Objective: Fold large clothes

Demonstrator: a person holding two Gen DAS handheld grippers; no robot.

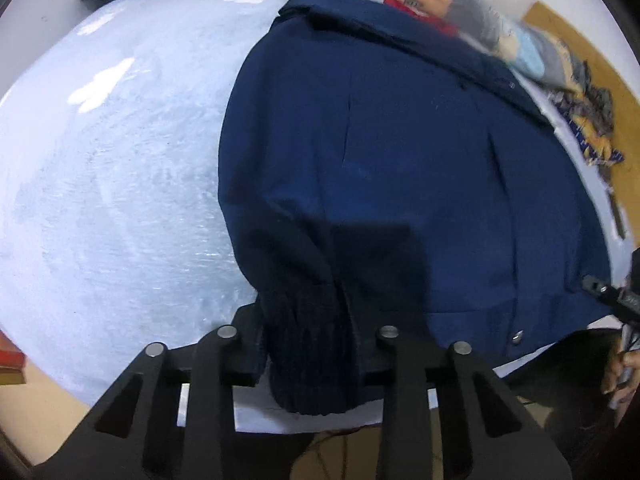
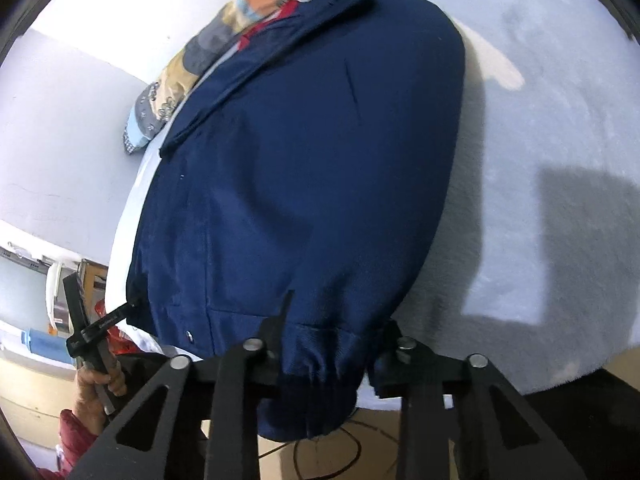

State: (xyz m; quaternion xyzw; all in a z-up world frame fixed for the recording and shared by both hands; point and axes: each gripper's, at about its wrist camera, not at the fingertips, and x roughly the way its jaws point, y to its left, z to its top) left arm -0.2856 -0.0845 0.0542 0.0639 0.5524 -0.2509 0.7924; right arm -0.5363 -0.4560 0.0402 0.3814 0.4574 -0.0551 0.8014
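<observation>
A navy blue jacket (image 1: 400, 152) lies spread on a pale blue bed (image 1: 120, 160), collar at the far end. In the left wrist view my left gripper (image 1: 308, 344) is shut on the jacket's dark ribbed cuff (image 1: 308, 360), which hangs between the fingers at the near bed edge. In the right wrist view my right gripper (image 2: 320, 356) is shut on the jacket's gathered hem (image 2: 320, 368), jacket body (image 2: 304, 160) stretching away from it. The other gripper (image 2: 100, 328), held by a hand, shows at the left of the right wrist view and touches the hem's far corner.
A patchwork quilt (image 1: 480, 20) is bunched along the far end of the bed, also showing in the right wrist view (image 2: 224, 40). Wooden floor (image 1: 580, 60) lies beyond. Bare bed surface (image 2: 560, 120) lies beside the jacket. Cables lie on the floor (image 2: 328, 452) below.
</observation>
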